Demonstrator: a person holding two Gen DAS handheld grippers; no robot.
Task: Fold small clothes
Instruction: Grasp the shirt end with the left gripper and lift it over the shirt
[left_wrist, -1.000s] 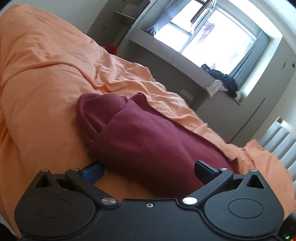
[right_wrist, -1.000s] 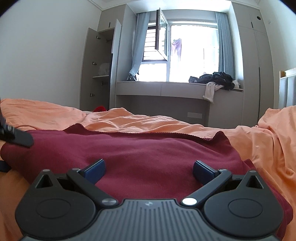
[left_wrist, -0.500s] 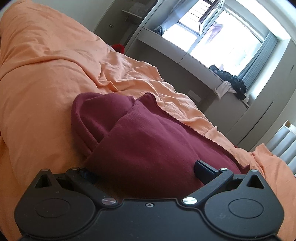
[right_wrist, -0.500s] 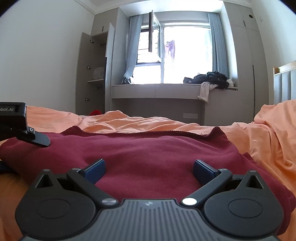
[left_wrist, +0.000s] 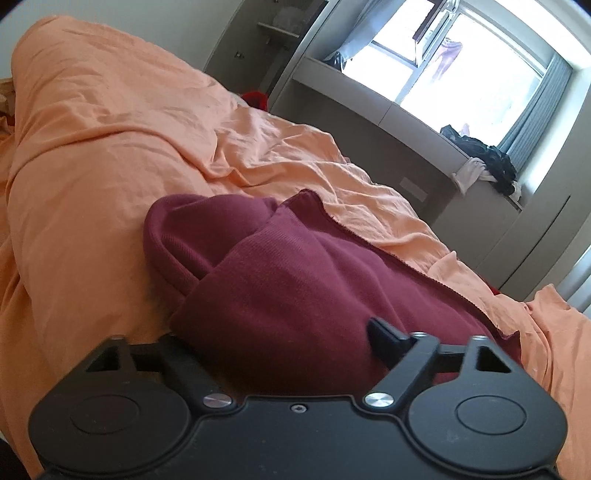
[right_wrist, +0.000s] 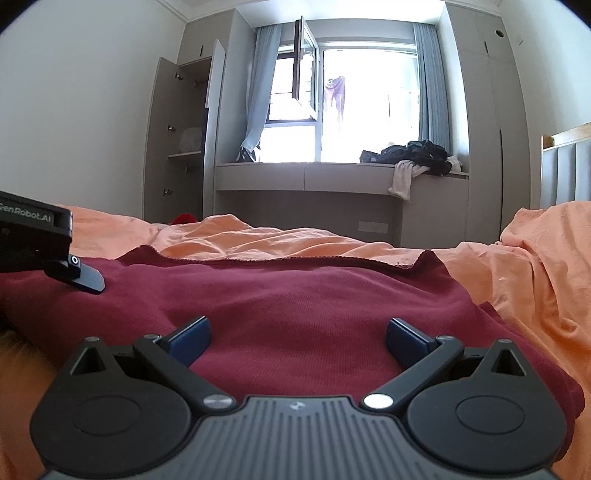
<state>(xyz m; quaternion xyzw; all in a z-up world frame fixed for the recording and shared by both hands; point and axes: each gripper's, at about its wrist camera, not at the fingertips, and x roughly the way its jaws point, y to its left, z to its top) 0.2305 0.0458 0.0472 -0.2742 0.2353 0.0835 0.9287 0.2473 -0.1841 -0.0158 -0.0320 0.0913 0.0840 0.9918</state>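
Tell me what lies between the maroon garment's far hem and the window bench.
Only rumpled orange bedsheet fills the stretch from the maroon garment to the window bench, clearest in the right wrist view.

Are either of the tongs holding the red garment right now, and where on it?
The right tongs are open over the red garment, holding nothing. The left tongs straddle its near folded edge, one finger under the cloth; whether they grip it cannot be told.
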